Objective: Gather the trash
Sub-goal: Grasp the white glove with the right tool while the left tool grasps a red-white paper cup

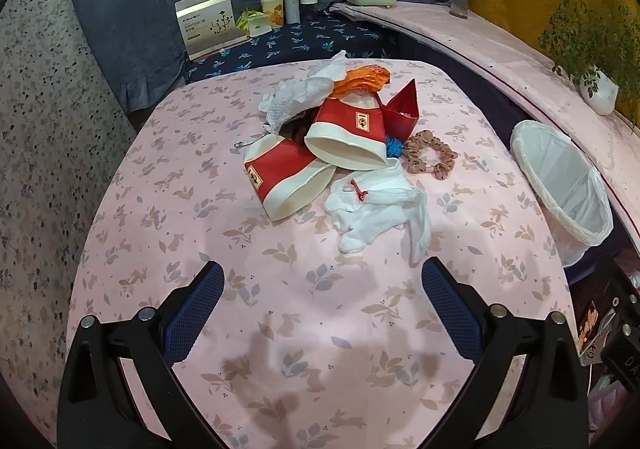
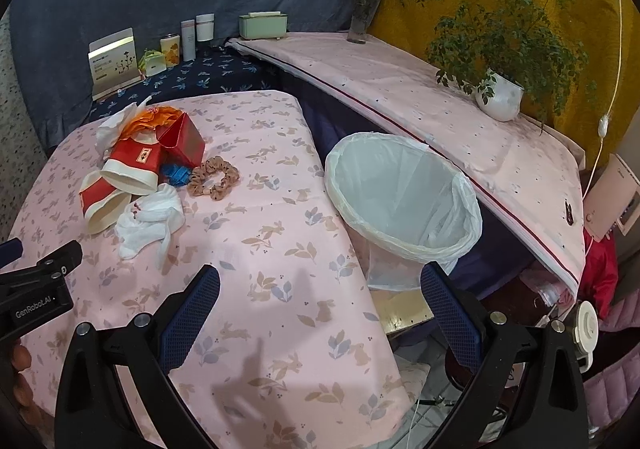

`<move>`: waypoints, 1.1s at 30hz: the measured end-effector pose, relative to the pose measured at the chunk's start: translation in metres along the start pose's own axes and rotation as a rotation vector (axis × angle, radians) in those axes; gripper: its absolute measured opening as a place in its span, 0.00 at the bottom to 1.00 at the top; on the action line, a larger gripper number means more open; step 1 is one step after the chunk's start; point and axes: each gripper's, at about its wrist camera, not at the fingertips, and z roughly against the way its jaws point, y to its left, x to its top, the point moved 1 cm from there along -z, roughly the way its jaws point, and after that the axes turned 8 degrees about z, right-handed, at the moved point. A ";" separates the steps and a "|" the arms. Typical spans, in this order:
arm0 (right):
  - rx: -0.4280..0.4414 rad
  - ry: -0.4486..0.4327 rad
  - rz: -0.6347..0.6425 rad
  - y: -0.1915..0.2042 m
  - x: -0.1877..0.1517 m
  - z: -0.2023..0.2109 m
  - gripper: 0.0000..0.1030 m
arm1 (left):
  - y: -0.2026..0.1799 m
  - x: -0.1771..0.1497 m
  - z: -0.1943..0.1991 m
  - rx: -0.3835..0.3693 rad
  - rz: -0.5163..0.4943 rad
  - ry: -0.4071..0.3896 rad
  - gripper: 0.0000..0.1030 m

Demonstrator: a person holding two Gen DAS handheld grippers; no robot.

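Both grippers hang with fingers spread wide over the pink rabbit-print counter (image 1: 168,177), gripping nothing. The left gripper (image 1: 322,303) faces the trash heap ahead: two red paper cups (image 1: 288,181) on their sides, a white cloth (image 1: 380,209) nearest its fingertips, crumpled tissue (image 1: 296,89), an orange wrapper (image 1: 360,79), a red carton (image 1: 404,103), a blue scrap (image 1: 394,147) and a tan scrunchie (image 1: 430,159). The right gripper (image 2: 320,299) sits at the counter's edge, the heap well ahead to its left. The lined bin (image 2: 404,189) stands just ahead of its right finger, beside the counter. A pink shelf beyond carries a potted plant (image 2: 500,93) and a flower vase (image 2: 362,23).
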 end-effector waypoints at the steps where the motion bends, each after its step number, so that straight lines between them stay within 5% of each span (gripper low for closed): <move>1: 0.001 -0.001 -0.002 0.001 0.002 -0.003 0.93 | 0.002 0.002 -0.005 0.002 -0.002 -0.001 0.92; 17: 0.122 0.022 0.028 0.056 0.036 -0.073 0.93 | 0.039 0.024 -0.070 0.012 0.035 0.035 0.92; 33: 0.261 0.061 0.114 0.129 0.046 -0.122 0.62 | 0.059 0.035 -0.126 0.028 0.079 0.091 0.90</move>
